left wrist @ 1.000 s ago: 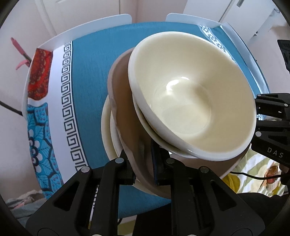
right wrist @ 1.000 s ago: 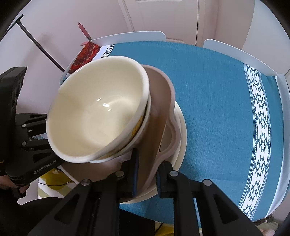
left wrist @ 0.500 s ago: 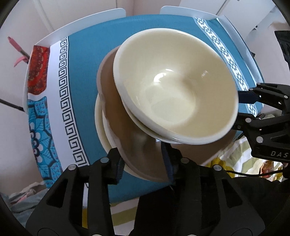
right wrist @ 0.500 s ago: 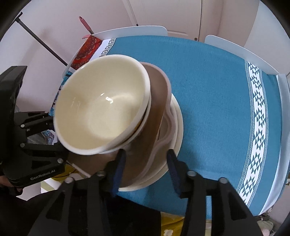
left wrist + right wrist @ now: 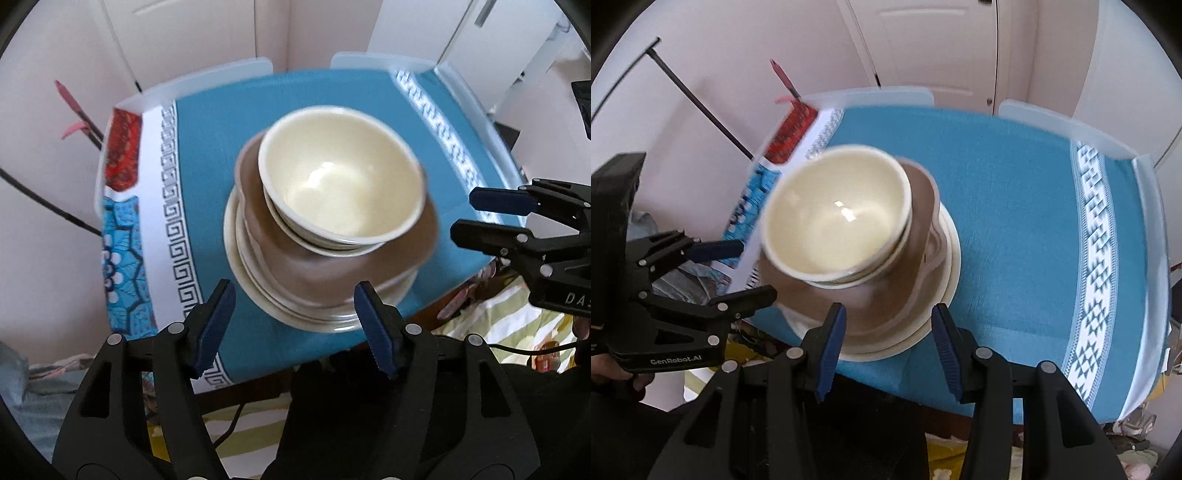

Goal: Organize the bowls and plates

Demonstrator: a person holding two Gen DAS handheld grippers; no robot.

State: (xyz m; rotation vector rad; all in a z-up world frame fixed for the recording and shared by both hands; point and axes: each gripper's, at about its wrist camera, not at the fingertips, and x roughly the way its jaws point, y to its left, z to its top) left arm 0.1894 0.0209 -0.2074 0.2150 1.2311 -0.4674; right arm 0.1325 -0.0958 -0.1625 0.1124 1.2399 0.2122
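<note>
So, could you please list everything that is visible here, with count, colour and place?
cream bowls: at least two, cream, nested on top of the stack
brown plate: one, brown, under the bowls
cream plates: at least two, cream, bottom of the stack
tablecloth: one, teal with patterned borders, covering the table
door: one, pale, behind the table
left tongs: one, black with blue pads, jaws opening, nothing between them
right tongs: one, black with blue pads, open, empty

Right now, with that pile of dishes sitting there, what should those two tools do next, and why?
Probably back both away. The left tool, jaws opening, and right tool grip nothing, and the stack rests on the blue tablecloth near the table's front edge, bowls atop plates.
</note>
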